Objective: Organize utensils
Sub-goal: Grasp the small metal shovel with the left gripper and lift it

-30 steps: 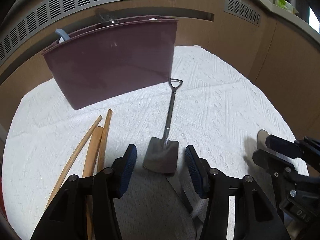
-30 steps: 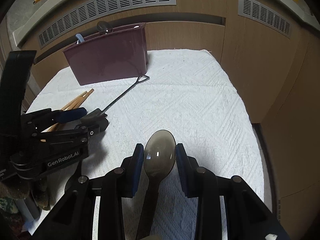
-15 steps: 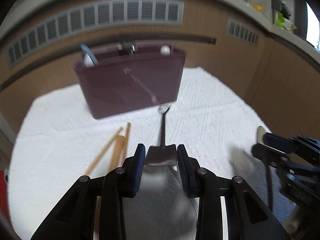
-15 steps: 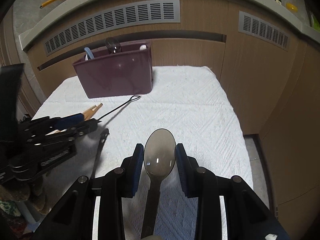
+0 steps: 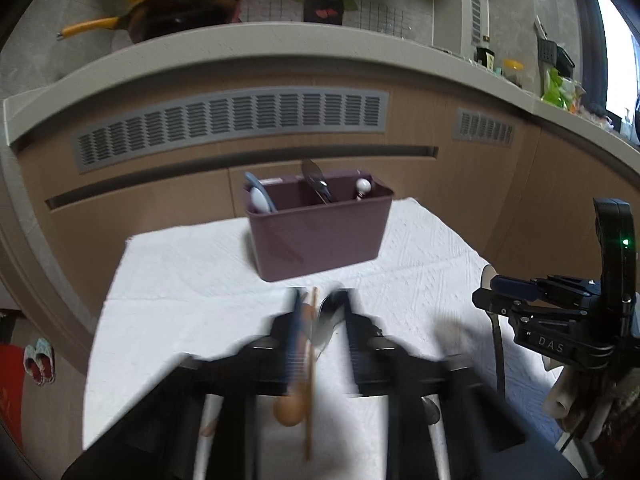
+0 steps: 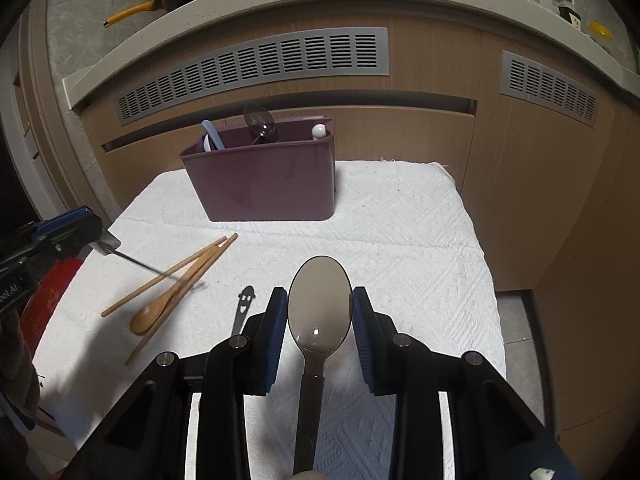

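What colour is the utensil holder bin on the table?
Dark maroon, a purplish brown; the utensil bin shows best in the right wrist view.

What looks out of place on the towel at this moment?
Nothing spilled or damaged. Wooden chopsticks and a wooden spoon lie crossed on the white towel, a smiley-handled utensil beside them, all outside the maroon caddy.

The letters "DAS" are readable in pale print on the black body of the right tool [image 5: 486, 294], at about 4 o'clock in the left wrist view. In the right wrist view, the partial text "oot.AI" shows on the left tool [image 6: 102, 242] at the 9 o'clock edge. Wall writing at 12 o'clock is too blurred to read.
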Available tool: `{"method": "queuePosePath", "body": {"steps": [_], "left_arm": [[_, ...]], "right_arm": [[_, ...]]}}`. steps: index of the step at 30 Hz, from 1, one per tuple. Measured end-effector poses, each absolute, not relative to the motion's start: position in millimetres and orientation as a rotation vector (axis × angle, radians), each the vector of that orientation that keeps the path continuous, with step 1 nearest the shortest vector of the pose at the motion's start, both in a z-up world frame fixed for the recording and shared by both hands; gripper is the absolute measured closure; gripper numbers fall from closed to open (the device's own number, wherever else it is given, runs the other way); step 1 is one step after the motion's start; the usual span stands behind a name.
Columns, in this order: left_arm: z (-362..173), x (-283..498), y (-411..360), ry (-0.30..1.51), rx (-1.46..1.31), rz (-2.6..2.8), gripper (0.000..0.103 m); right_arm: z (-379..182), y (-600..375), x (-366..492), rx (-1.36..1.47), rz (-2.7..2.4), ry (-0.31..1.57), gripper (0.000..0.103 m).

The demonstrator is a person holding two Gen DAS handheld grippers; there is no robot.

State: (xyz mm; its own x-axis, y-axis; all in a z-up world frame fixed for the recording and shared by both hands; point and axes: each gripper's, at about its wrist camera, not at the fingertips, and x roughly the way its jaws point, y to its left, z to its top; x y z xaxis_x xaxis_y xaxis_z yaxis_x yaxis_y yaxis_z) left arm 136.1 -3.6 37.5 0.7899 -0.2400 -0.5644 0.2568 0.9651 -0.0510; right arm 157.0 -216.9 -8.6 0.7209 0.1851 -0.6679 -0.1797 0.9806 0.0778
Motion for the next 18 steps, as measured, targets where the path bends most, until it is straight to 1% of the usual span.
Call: {"method": "queuePosePath", "body": {"steps": [9, 18], "left_arm": [[35.2, 139.4, 13.9, 0.619, -0.024, -0.283, 0.097], [54.5, 136.6, 9.5, 0.585, -0.013, -0.299, 0.099]], "right_arm": [[3.4, -216.5, 159.3, -0.005, 0.204, 0.714, 0.073], [21.3, -219.0, 157.5, -0.031, 0.199, 0.665, 0.073]]}}
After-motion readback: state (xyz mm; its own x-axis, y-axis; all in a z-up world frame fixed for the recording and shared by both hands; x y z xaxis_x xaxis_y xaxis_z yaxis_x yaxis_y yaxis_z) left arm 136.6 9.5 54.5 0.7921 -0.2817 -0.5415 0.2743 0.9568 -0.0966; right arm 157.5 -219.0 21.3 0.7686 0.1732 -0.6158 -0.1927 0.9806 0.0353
